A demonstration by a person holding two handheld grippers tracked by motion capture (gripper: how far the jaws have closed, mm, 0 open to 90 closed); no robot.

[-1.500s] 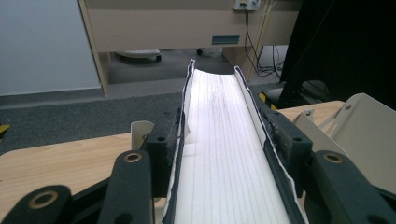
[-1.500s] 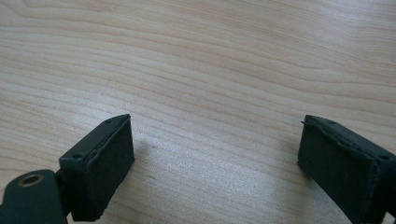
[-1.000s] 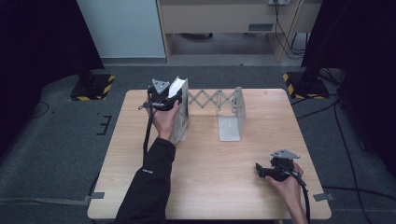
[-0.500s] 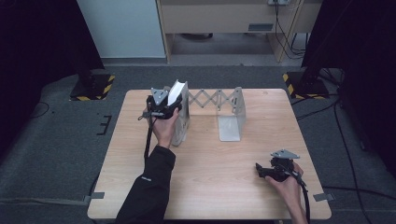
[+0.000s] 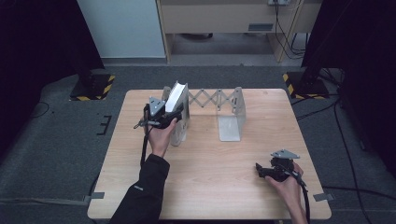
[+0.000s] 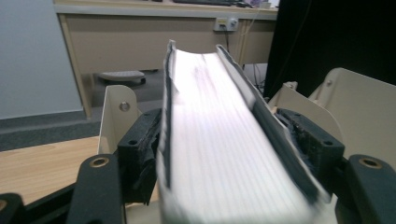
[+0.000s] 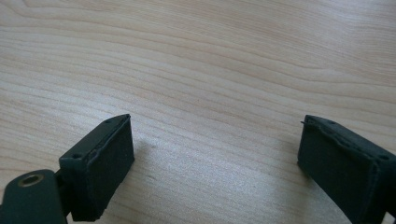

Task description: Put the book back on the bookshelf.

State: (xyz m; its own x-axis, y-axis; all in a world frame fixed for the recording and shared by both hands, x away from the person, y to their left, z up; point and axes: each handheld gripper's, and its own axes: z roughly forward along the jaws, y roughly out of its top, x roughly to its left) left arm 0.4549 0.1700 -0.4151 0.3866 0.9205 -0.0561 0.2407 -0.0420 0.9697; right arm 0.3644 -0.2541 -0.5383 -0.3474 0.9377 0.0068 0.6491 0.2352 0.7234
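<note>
White-paged book [image 6: 219, 140] is clamped in the left tool [image 5: 164, 115] at the rack [image 5: 233, 109]; right tool [image 7: 215, 168] rests wide apart on the table [image 5: 219, 168].

No legible text, label, brand, number or sign is seen on the book [image 6: 219, 140], the bookend rack [image 5: 231, 112] or the table [image 5: 224, 177].

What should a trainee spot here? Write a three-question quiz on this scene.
1. True or false: the left gripper is shut on the book.
2. The book stands at which end of the rack? A) the person's left B) the person's right
3. What lies below the right gripper?

Key:
1. True; its jaws press both covers.
2. A.
3. Bare table; its jaws are open and hold nothing.
</note>
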